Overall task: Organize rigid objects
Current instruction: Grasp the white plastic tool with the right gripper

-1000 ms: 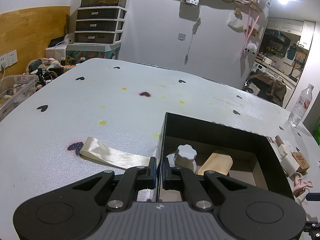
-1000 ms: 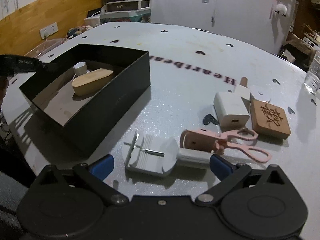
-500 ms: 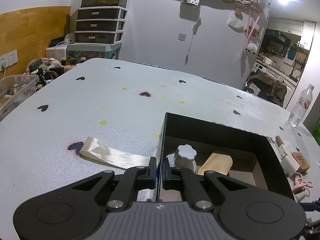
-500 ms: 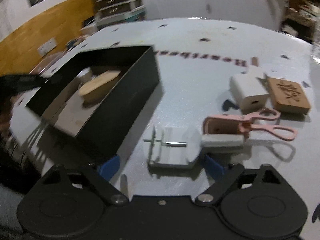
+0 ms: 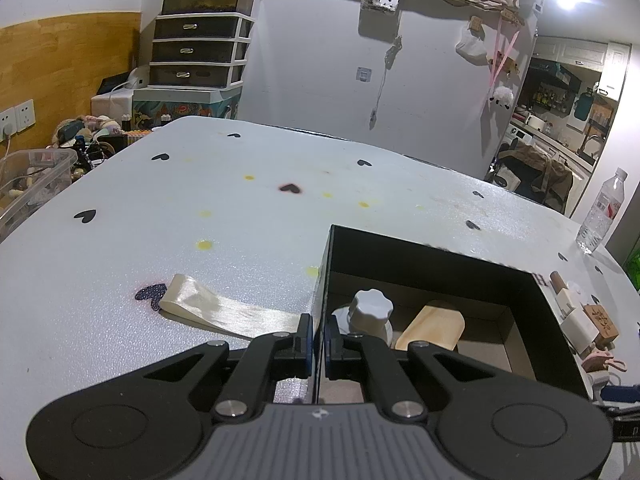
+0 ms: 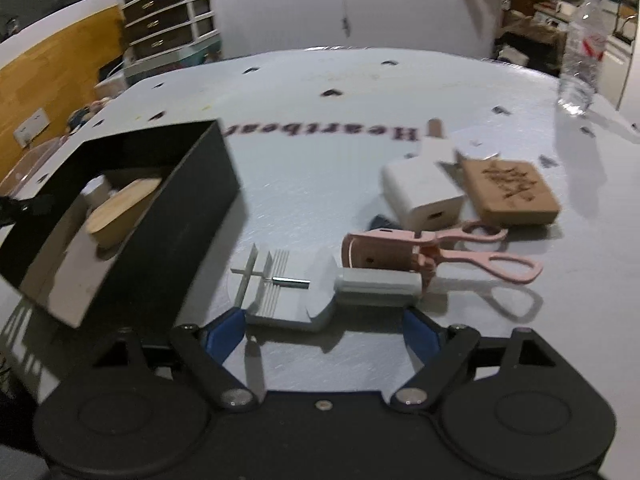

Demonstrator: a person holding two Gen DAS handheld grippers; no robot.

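My left gripper [image 5: 317, 340] is shut on the near left wall of the black box [image 5: 436, 258]. Inside the box lie a white knob [image 5: 370, 312] and a wooden block [image 5: 434, 326]. My right gripper [image 6: 320, 330] is open, its blue fingertips [image 6: 224, 330] on either side of a white tool with a metal pin [image 6: 288, 292] on the table. Just beyond lie a pink clamp tool [image 6: 432, 254], a white charger [image 6: 424, 196], a carved wooden stamp [image 6: 510, 192] and a small white-and-wood piece [image 6: 436, 142]. The box [image 6: 168, 216] is to the left of them.
A cream ribbon [image 5: 224, 314] lies left of the box. A water bottle [image 6: 580, 52] stands at the table's far right, also in the left wrist view [image 5: 602, 212]. A clear bin [image 5: 32, 184] and drawers [image 5: 200, 52] stand beyond the table's left edge.
My right gripper has moved forward and down, so the white tool now sits between its open fingers. My left gripper has kept its hold on the box wall.
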